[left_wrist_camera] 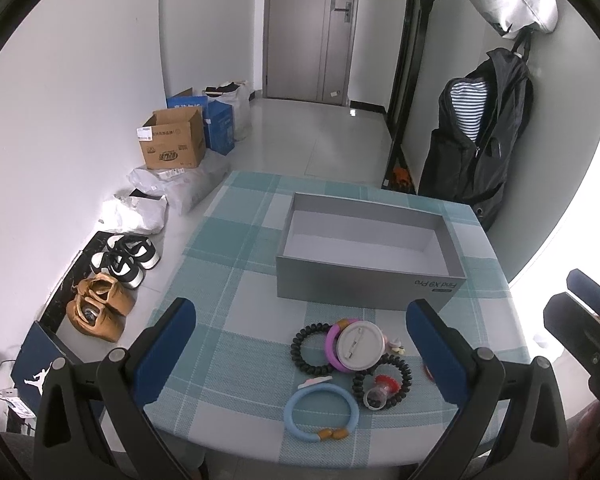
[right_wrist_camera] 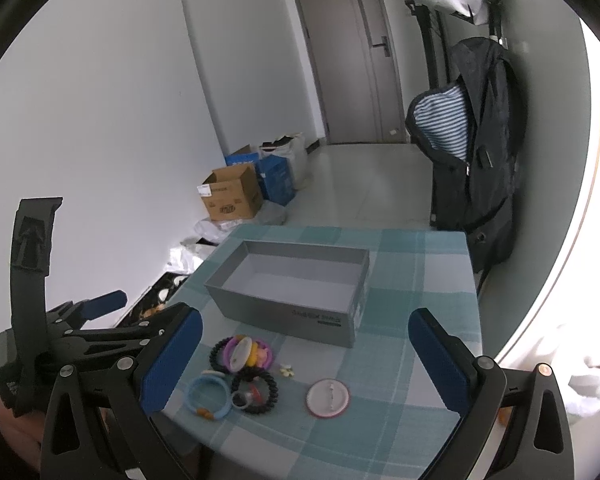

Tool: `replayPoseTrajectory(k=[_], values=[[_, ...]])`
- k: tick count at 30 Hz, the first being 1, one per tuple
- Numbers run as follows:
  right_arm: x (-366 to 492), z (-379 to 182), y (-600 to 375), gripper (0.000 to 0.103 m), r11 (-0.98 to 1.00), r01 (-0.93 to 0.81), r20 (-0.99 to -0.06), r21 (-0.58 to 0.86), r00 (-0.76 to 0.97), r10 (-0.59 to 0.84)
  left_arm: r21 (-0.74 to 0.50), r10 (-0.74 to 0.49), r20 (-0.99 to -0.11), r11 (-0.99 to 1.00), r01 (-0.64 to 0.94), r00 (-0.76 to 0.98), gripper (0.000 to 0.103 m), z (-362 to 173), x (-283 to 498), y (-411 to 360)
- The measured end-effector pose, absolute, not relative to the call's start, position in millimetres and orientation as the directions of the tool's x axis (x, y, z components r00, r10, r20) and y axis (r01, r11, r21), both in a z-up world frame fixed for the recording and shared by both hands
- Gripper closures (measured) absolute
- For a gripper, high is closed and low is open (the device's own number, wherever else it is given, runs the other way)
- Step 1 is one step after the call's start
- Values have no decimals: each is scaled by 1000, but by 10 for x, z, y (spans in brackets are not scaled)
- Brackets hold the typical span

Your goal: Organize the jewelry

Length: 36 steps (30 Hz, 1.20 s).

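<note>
A heap of jewelry lies on the checked tablecloth [left_wrist_camera: 236, 320] near its front edge. It holds a black spiral hair tie [left_wrist_camera: 312, 350], a purple bracelet [left_wrist_camera: 334, 350], a white round badge [left_wrist_camera: 358, 346], a second black hair tie [left_wrist_camera: 384, 380] and a light blue bracelet [left_wrist_camera: 320, 412]. Behind the heap stands an open grey box [left_wrist_camera: 366, 280] with nothing in it. My left gripper [left_wrist_camera: 302, 308] hovers open over the heap, empty. My right gripper [right_wrist_camera: 306, 316] is also open and empty, above a red-rimmed badge [right_wrist_camera: 328, 397] that lies apart from the heap [right_wrist_camera: 242, 354].
To the left on the floor are shoes [left_wrist_camera: 116, 264], plastic bags [left_wrist_camera: 172, 188] and cardboard boxes [left_wrist_camera: 172, 140]. A black bag [left_wrist_camera: 480, 136] hangs at the wall behind the table's far right corner. A small flower piece [right_wrist_camera: 286, 370] lies beside the heap.
</note>
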State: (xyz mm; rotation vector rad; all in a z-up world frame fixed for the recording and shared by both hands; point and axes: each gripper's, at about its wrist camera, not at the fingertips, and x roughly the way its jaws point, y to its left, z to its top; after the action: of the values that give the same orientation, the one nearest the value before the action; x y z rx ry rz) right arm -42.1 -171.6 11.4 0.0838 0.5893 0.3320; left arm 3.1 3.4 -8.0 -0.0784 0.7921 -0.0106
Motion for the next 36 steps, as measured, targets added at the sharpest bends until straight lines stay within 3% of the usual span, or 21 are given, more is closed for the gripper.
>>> replayPoseTrajectory(k=[23,36], values=[[-398,93,-1737,0,944,-275,-540,180,775,329,-83,-50,-718,996,-15,695,1,-111,20,7],[-317,17,-1695,0,942,-273,-577,197,744,337,-130,-119,-750,991,31,651,1,-171,40,73]])
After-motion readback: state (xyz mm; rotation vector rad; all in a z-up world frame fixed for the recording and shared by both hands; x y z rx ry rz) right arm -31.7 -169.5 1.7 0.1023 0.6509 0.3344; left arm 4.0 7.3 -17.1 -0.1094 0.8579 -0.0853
